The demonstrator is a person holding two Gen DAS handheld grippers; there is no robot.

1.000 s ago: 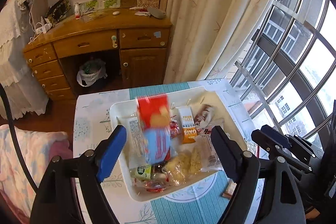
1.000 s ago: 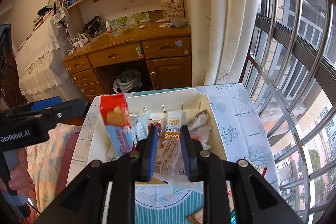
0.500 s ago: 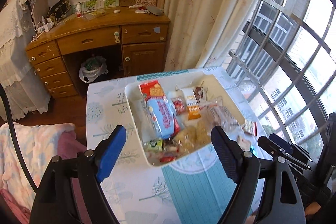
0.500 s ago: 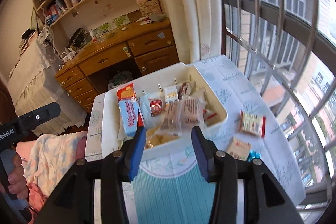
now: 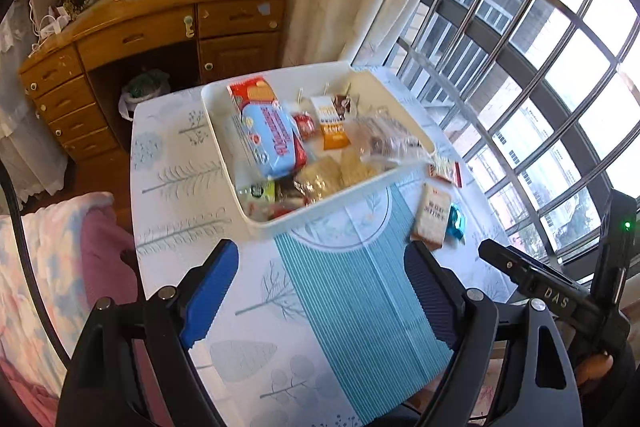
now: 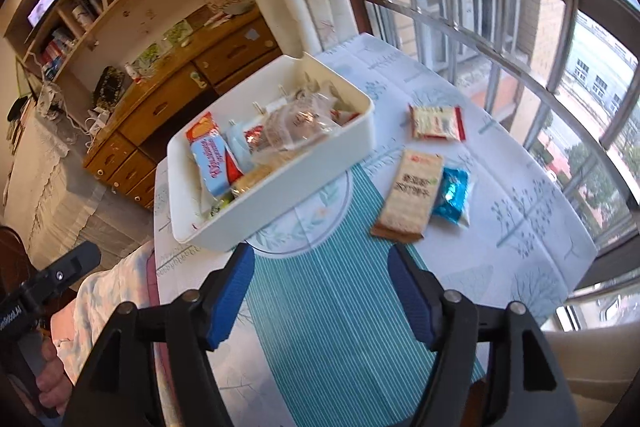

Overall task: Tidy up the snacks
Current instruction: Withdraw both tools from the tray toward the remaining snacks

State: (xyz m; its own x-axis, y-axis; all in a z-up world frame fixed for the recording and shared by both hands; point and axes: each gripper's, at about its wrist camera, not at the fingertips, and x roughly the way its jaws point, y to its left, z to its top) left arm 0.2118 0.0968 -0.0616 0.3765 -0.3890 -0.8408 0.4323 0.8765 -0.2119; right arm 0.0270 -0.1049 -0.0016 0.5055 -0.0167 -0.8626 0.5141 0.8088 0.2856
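A white bin [image 5: 344, 199] [image 6: 304, 183] full of snack packets stands on the table. A blue and red biscuit pack [image 5: 272, 135] [image 6: 212, 157] lies inside at its left. To the bin's right lie a tan bar packet [image 6: 412, 195] [image 5: 432, 215], a blue foil packet [image 6: 452, 195] [image 5: 456, 223] and a red-edged packet [image 6: 436, 123] [image 5: 444, 173]. My left gripper [image 5: 320, 291] is open and empty above the near table. My right gripper [image 6: 320, 291] is open and empty, near the tan packet.
The table has a white leaf-print cloth with a teal striped band [image 5: 352, 299]. A wooden desk [image 5: 152, 23] and shelves stand behind. A curtain and barred window [image 6: 500, 7] are at the right. A pink blanket [image 5: 52, 267] lies at the left.
Both grippers have pulled back from the bin toward the near table edge. The right gripper opened and let go of a clear packet, which now lies in the bin.
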